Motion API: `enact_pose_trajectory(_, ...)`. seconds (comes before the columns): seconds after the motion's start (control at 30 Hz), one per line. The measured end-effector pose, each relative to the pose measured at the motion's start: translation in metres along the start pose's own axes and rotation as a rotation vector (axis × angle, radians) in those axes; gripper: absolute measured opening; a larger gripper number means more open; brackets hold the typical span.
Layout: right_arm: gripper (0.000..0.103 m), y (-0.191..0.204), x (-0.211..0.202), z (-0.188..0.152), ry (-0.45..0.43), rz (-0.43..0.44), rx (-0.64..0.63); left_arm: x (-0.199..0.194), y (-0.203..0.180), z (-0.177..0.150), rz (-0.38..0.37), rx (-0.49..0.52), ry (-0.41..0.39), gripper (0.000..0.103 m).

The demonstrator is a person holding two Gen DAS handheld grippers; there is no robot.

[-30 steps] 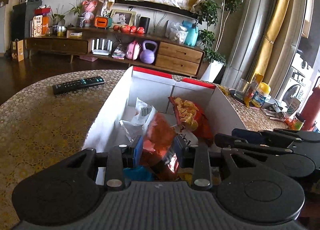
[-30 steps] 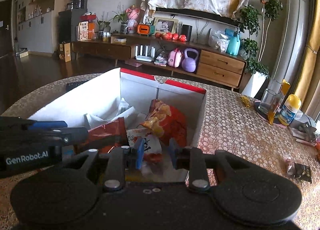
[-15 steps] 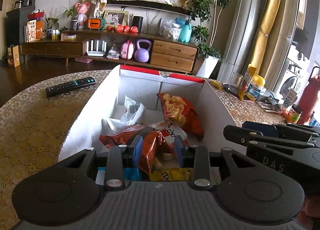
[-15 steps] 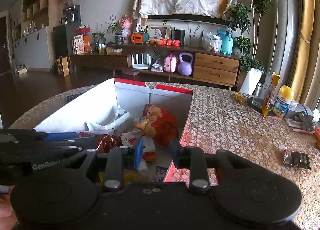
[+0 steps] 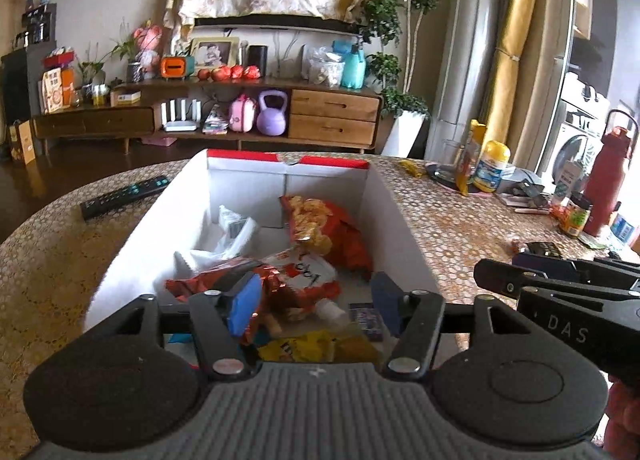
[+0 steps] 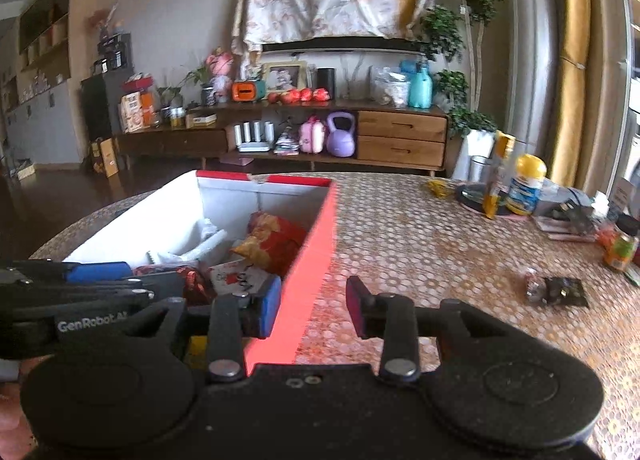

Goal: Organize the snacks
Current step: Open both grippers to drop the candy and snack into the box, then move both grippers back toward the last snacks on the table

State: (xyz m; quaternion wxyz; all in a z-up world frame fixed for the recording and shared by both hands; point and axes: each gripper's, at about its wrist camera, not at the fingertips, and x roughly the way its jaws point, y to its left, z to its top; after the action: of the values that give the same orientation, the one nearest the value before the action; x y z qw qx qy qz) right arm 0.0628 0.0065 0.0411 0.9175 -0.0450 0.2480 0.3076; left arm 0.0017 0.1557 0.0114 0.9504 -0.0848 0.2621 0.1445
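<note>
Both grippers, left [image 5: 314, 306] & right [image 6: 312, 306], just opened, empty (wide apart); right straddles box wall [image 6: 316, 256], lower centre, could snag it.

I am looking at a round table [image 6: 400, 227] with a honeycomb-patterned cover. A red-and-white box [image 5: 384, 195] of snacks is sitting on it, a black remote [image 5: 124, 195] is lying to its left, and a dark snack packet [image 6: 558, 292] is lying apart on the right. Bottles and clutter are crowding the far right edge.
</note>
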Motion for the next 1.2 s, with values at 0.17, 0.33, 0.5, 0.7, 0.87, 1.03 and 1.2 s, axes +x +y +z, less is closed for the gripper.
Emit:
enact_pose_trajectory(0.17,0.037,-0.021,-0.008,-0.008,-0.007,-0.038,0.042,-0.001,-0.021,0.001,-0.022,0.031,-0.01,0.066)
enact_pose_trajectory(0.33,0.039,-0.047,-0.017,-0.017,-0.014,-0.079,0.088,0.0,-0.043,0.002,-0.052,0.058,-0.023,0.07)
enact_pose_trajectory(0.5,0.04,-0.072,-0.026,-0.026,-0.018,-0.124,0.129,0.004,-0.063,0.003,-0.082,0.083,-0.022,0.07)
enact_pose_trajectory(0.7,0.043,-0.098,-0.033,-0.037,-0.018,-0.178,0.171,0.01,-0.085,0.004,-0.115,0.114,-0.018,0.071)
enact_pose_trajectory(0.87,0.045,-0.122,-0.035,-0.046,-0.015,-0.222,0.202,0.022,-0.106,0.007,-0.148,0.126,-0.009,0.072)
enact_pose_trajectory(1.03,0.046,-0.142,-0.032,-0.051,-0.004,-0.257,0.222,0.039,-0.129,0.013,-0.178,0.145,0.008,0.072)
enact_pose_trajectory(1.2,0.046,-0.162,-0.023,-0.056,0.012,-0.284,0.239,0.061,-0.153,0.02,-0.2,0.162,0.027,0.072)
